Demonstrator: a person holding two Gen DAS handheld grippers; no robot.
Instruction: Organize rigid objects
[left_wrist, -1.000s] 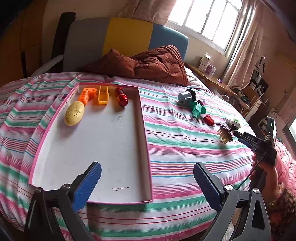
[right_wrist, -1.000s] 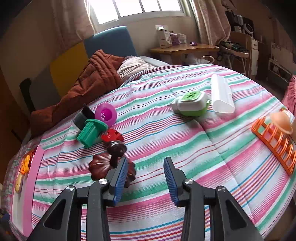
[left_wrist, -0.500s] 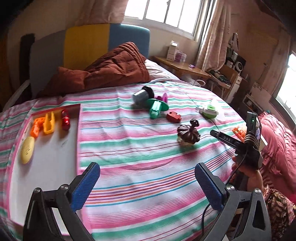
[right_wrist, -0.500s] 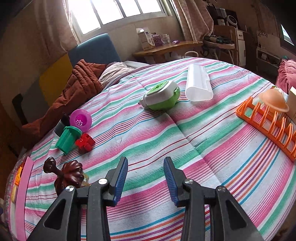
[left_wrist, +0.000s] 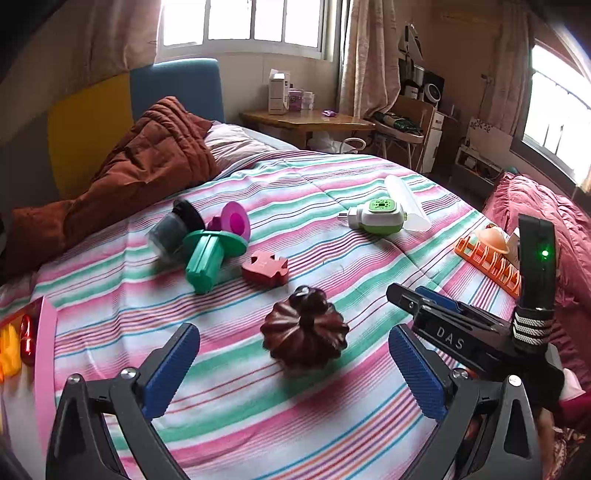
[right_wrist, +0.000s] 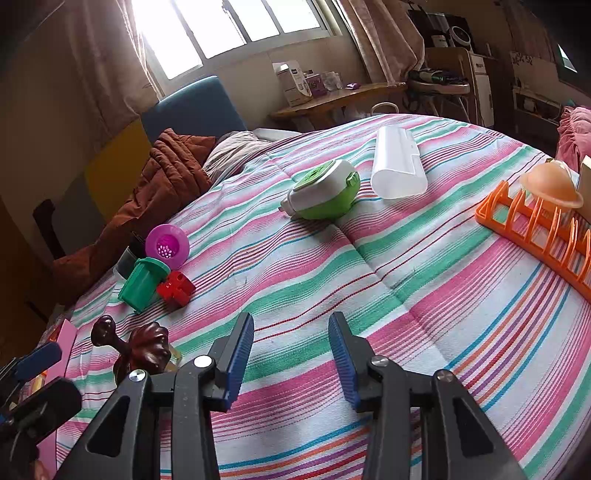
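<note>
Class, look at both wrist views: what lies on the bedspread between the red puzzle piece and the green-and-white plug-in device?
Nothing: between the red puzzle piece and the plug-in device there is only bare striped bedspread. Both views show it, the right wrist view most plainly.

Daylight is pouring through the windows (left_wrist: 243, 20), blowing them out white and leaving the near wall dim. Soft shadows are falling under objects. Fisheye bending is warping edges; corners are darkening.
</note>
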